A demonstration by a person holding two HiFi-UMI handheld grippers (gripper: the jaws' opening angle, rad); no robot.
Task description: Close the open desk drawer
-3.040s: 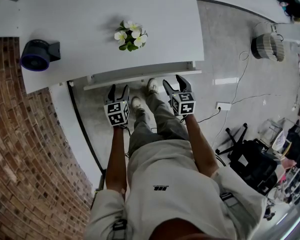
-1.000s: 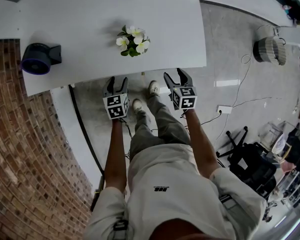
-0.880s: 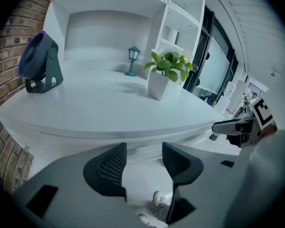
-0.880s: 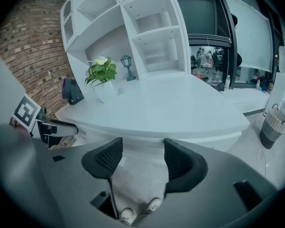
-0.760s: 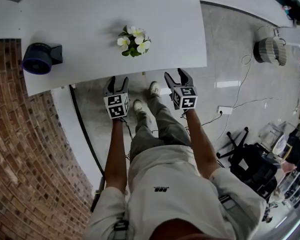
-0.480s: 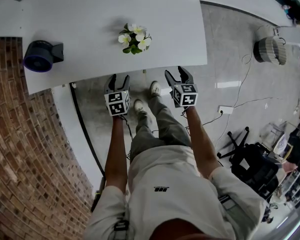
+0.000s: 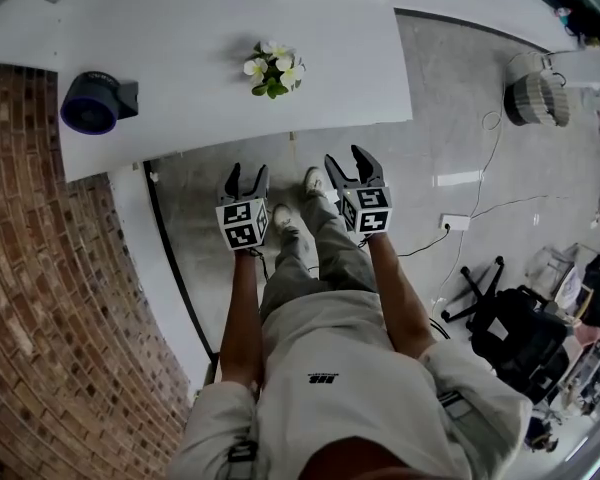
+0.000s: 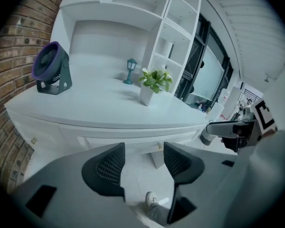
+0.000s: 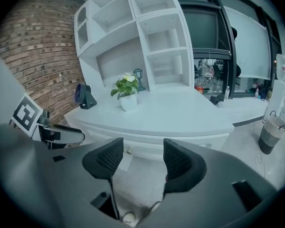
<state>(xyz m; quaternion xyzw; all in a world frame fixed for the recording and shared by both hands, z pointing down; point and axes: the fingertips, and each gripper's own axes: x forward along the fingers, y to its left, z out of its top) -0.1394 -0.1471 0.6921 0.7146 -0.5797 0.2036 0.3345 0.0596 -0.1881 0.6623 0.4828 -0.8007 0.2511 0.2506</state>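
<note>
The white desk (image 7: 230,58) runs across the top of the head view. No drawer sticks out past its front edge there. In the left gripper view the drawer front (image 8: 133,137) lies flush under the desktop, and the right gripper view shows the same front (image 9: 147,148). My left gripper (image 7: 247,176) (image 8: 144,156) hangs open a short way in front of the desk edge, holding nothing. To its right my right gripper (image 7: 346,160) (image 9: 143,158) is open too, level with it and clear of the desk.
A potted flower (image 7: 273,68) and a purple fan (image 7: 92,101) stand on the desk. Brick wall (image 7: 40,298) on the left. The person's shoes (image 7: 315,180) rest on the floor under the grippers. A wastebasket (image 7: 535,88), a cable socket (image 7: 453,222) and a chair base (image 7: 475,288) lie to the right.
The drawer that stuck out below the desk edge three seconds ago has gone in under the desktop. Both grippers reached the edge, then drew back toward the person.
</note>
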